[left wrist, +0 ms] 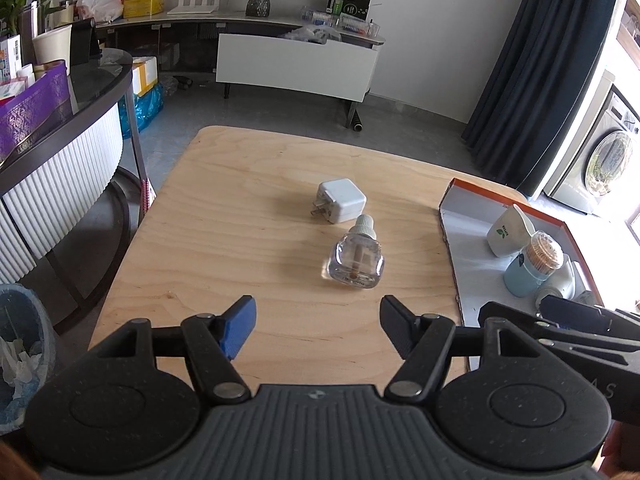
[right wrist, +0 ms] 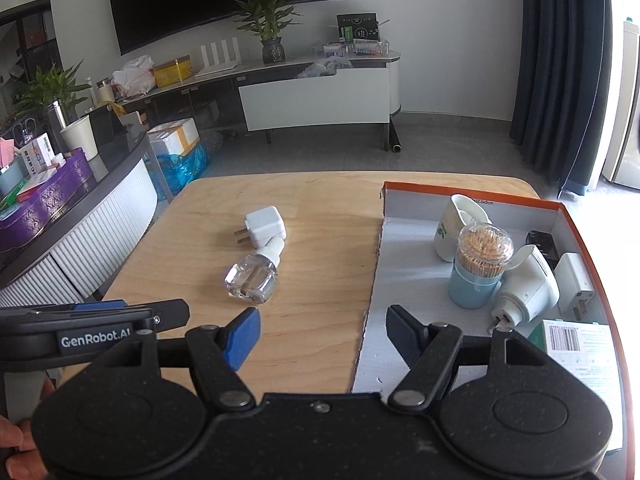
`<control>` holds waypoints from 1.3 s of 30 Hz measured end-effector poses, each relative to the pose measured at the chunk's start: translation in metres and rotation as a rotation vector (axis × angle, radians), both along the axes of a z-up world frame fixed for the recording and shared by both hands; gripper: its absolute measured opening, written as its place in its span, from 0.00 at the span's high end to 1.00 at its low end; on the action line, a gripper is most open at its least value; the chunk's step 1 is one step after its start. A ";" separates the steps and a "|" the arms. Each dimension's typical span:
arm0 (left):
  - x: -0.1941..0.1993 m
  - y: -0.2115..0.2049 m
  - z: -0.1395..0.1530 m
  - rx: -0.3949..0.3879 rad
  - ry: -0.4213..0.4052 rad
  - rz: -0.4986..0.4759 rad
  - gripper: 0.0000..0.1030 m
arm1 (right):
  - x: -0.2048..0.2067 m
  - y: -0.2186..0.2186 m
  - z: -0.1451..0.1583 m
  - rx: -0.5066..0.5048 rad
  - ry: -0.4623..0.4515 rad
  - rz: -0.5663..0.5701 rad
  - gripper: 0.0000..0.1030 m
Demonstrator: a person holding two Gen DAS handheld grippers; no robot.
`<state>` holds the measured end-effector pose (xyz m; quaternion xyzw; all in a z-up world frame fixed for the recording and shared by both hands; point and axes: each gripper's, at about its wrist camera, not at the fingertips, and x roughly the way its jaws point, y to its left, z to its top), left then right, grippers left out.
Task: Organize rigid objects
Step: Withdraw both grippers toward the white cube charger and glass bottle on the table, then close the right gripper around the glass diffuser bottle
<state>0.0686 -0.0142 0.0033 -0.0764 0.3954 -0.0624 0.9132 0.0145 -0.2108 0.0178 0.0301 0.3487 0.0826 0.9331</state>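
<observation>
A clear glass bottle (left wrist: 357,259) with a white cap lies on its side on the wooden table (left wrist: 224,216), touching a white plug adapter (left wrist: 341,201) behind it. Both also show in the right wrist view, the bottle (right wrist: 252,277) and the adapter (right wrist: 264,225). My left gripper (left wrist: 318,318) is open and empty, just short of the bottle. My right gripper (right wrist: 322,328) is open and empty over the near left edge of an orange-rimmed box lid (right wrist: 404,280). The lid holds a white cup (right wrist: 452,226), a blue toothpick holder (right wrist: 476,276) and white plugs (right wrist: 528,286).
A curved white-fronted counter (left wrist: 60,184) with a purple box stands to the left. A waste bin (left wrist: 20,352) sits at the table's near left corner. A TV cabinet (left wrist: 296,64) and dark curtain (left wrist: 540,60) are beyond. The lid (left wrist: 468,248) lies at the table's right.
</observation>
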 end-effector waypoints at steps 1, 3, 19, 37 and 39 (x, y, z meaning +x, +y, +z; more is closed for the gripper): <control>0.001 0.002 -0.001 0.002 0.001 0.000 0.32 | 0.000 0.002 -0.002 0.000 0.002 0.004 0.18; 0.002 0.005 -0.001 0.006 0.003 0.005 0.32 | 0.003 0.006 -0.004 0.000 0.006 0.012 0.18; 0.017 0.033 -0.011 0.019 0.029 0.042 0.32 | 0.036 0.037 -0.028 0.051 0.075 0.051 0.18; 0.044 0.068 -0.023 0.026 0.048 0.100 0.31 | 0.101 0.075 -0.067 0.090 0.114 0.002 0.18; 0.049 0.067 -0.025 0.025 0.048 0.097 0.29 | 0.103 0.078 -0.067 0.057 0.095 0.013 0.39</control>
